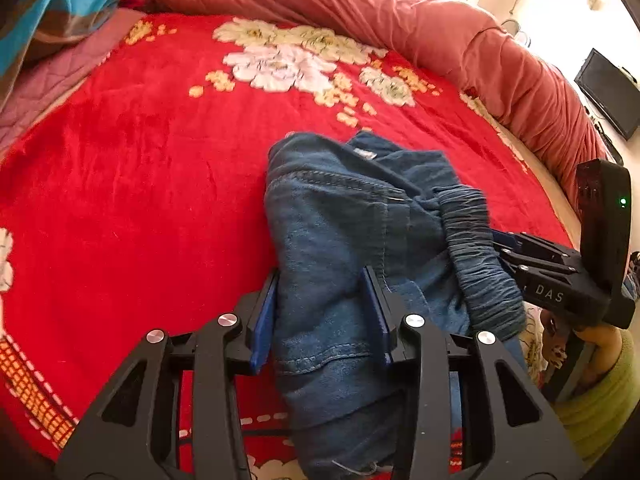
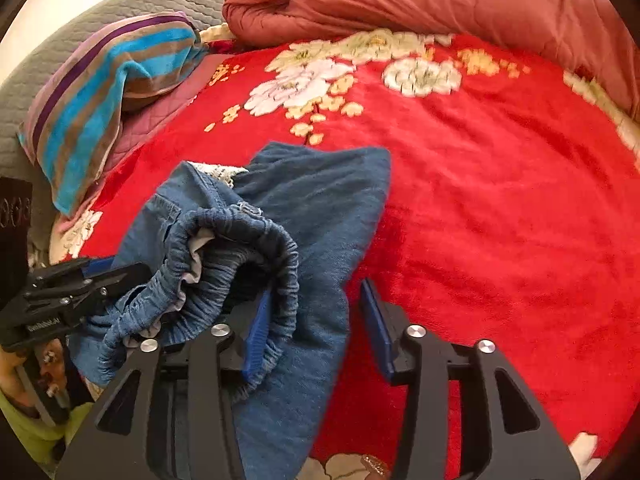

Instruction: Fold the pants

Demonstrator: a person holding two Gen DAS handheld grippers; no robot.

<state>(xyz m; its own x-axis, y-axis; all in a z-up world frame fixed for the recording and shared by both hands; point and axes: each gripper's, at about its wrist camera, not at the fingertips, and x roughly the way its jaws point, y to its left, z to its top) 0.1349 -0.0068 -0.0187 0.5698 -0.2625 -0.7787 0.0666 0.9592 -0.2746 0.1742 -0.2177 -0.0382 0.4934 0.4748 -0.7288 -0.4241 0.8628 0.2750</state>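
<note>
A red blanket with pale flowers covers the bed. Along its far edge, from twelve round to three o'clock, lies a rolled rust-coloured quilt. At ten o'clock a striped towel sits bunched on a grey quilted headboard. A dark screen stands by the bright wall at two o'clock.

Black left gripper — blue pads, silver screws, right gripper alike, seemingly yellow-green sleeve

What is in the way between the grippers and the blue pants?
Nothing visible. The blue pants already lie between the fingers of the left gripper and the right gripper, bunched on the red blanket.
</note>
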